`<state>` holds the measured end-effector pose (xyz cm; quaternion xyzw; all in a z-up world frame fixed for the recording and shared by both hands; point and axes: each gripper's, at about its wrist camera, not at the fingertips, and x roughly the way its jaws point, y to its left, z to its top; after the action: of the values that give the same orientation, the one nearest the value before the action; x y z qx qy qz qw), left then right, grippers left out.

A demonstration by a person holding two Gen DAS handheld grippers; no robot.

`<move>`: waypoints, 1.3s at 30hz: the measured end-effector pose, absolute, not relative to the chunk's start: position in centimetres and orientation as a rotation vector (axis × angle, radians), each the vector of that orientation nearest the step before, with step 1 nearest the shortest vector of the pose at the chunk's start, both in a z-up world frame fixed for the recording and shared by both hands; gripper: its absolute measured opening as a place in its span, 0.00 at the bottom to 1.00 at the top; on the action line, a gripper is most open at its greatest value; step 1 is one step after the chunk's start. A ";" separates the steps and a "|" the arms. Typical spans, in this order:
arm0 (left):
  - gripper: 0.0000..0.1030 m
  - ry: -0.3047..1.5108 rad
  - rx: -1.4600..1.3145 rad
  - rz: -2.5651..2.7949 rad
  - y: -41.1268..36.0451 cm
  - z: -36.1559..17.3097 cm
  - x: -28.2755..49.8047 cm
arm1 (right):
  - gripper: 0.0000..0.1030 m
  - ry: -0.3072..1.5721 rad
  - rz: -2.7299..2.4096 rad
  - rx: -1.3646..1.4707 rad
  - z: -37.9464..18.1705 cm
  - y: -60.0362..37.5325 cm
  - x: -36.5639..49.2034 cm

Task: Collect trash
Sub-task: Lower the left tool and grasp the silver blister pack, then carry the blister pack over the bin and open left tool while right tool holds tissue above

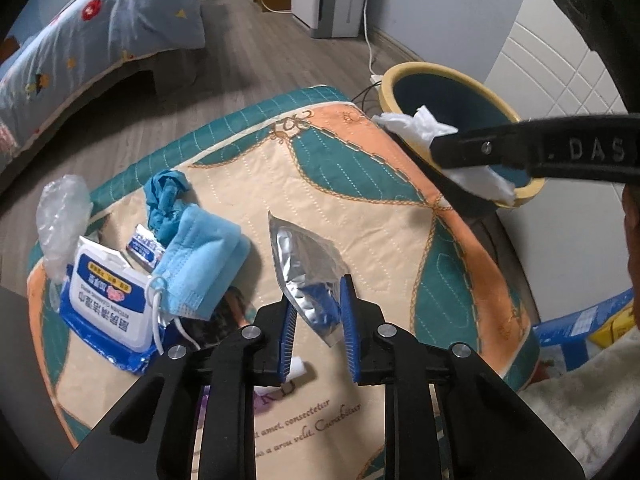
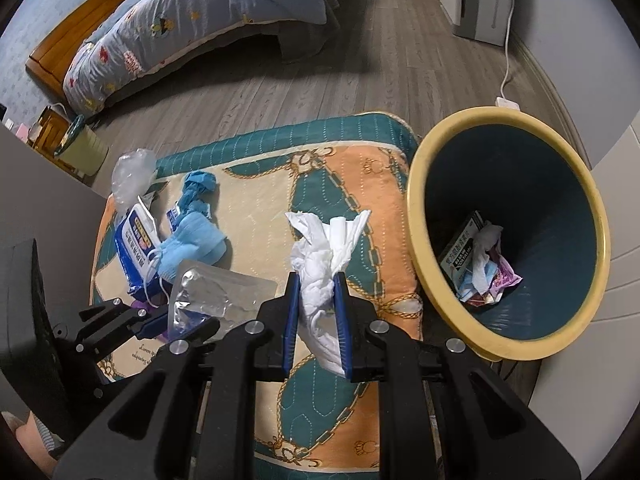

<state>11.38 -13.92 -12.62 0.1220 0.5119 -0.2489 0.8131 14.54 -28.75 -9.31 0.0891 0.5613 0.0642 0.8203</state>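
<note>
1. Our left gripper (image 1: 318, 300) clamps a crinkled silver foil pouch (image 1: 308, 268) above the quilted orange-and-teal mat (image 1: 360, 200).
2. Our right gripper (image 2: 317, 300) pinches a crumpled white tissue (image 2: 320, 264) beside the yellow-rimmed dark bin (image 2: 424, 184).

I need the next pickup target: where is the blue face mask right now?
In the left wrist view the blue face mask lies left on the quilted mat, overlapping the wet-wipes pack, below the crumpled blue glove.
</note>
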 end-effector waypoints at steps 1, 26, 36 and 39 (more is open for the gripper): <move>0.21 1.092 0.264 -0.528 -13.9 -12.6 11.4 | 0.16 1.196 0.133 0.193 -9.4 -28.9 14.6; 0.11 0.891 0.278 -0.521 -14.2 -5.7 11.7 | 0.16 1.024 0.078 0.233 -2.7 -35.5 14.9; 0.11 0.836 0.335 -0.602 -18.2 -4.7 10.0 | 0.16 1.023 -0.106 0.376 -5.0 -47.3 14.8; 0.11 0.820 0.321 -0.641 -20.0 -4.2 9.7 | 0.16 1.062 -0.143 0.424 -6.9 -48.8 14.6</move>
<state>9.71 -20.01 -4.20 0.1525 0.3902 -0.3049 0.8553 14.58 -48.82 -6.91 0.2004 0.5020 -0.0676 0.8386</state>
